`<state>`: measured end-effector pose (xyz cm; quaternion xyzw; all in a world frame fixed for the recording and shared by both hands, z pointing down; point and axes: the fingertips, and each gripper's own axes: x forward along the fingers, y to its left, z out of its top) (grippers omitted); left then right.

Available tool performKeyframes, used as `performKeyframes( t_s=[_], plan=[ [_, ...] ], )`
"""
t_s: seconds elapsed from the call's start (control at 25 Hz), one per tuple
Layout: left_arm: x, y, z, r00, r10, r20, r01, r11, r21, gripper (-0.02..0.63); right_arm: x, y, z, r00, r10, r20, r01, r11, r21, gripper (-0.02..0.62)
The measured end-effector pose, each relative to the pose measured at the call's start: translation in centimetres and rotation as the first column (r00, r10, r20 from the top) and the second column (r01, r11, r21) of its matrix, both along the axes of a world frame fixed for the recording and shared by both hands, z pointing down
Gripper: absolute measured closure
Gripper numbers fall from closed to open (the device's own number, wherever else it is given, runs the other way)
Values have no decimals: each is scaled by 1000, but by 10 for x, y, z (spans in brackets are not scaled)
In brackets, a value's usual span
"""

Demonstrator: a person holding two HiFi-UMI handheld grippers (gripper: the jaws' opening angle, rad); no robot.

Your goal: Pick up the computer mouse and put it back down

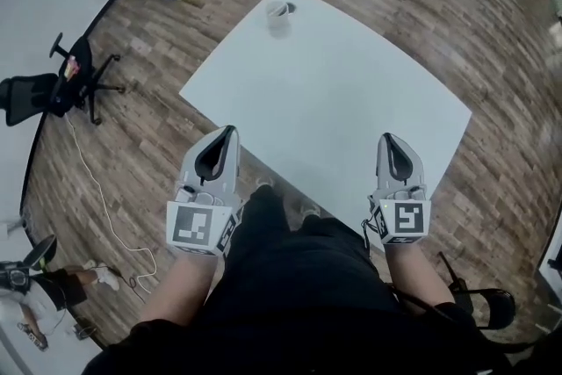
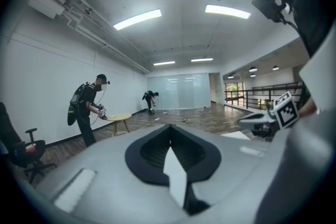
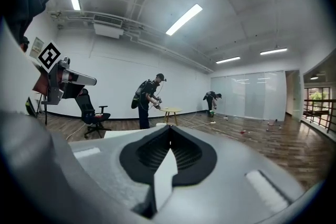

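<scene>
We are holding the left gripper (image 1: 230,132) and the right gripper (image 1: 387,139) back at the table's (image 1: 351,101) near edge; both jaws are pressed together on nothing, presumably because the computer mouse (image 1: 281,11) is sitting well apart, at the far corner.

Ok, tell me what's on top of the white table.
Only one small pale object, probably the computer mouse, sits near the far corner of the white table. The left gripper and right gripper cover bits of the near edge, so anything there is hidden.
</scene>
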<state>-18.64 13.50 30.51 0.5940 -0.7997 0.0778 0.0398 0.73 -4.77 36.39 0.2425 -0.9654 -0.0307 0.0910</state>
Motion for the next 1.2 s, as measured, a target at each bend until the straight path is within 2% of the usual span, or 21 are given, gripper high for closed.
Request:
performKeyframes(
  t_s=[0.16, 0.36, 0.44, 0.52, 0.68, 0.8, 1.04, 1.12, 1.2],
  plan=[
    [-23, -35, 5, 991, 135, -26, -135, 991, 8, 606, 0, -5, -1, 992, 121, -19, -121, 993, 15, 594],
    [-36, -92, 6, 944, 328, -31, -327, 945, 31, 606, 13, -19, -8, 950, 313, -22, -312, 949, 36, 594],
    [-34, -115, 4, 909, 417, -30, -415, 909, 43, 606, 25, -20, -8, 912, 410, -17, -410, 912, 31, 594],
    [-30, -135, 1, 860, 510, -26, -508, 860, 52, 606, 38, -14, -10, 859, 511, -13, -511, 859, 20, 594],
    [-23, -157, 6, 779, 626, -39, -624, 779, 59, 606, 59, 1, -8, 757, 654, -13, -654, 757, -7, 594],
    [-13, -168, 17, 729, 682, -61, -680, 731, 51, 606, 68, 17, -5, 712, 701, -26, -702, 712, -12, 594],
    [20, -177, 21, 648, 755, -98, -750, 656, 89, 606, 90, 38, -5, 674, 736, -66, -738, 674, -18, 594],
    [29, -178, 20, 628, 771, -101, -767, 636, 88, 606, 92, 40, -7, 670, 739, -71, -741, 671, -18, 594],
    [36, -178, 19, 615, 782, -99, -777, 623, 87, 606, 91, 42, -8, 679, 731, -68, -734, 679, -13, 594]
  ],
)
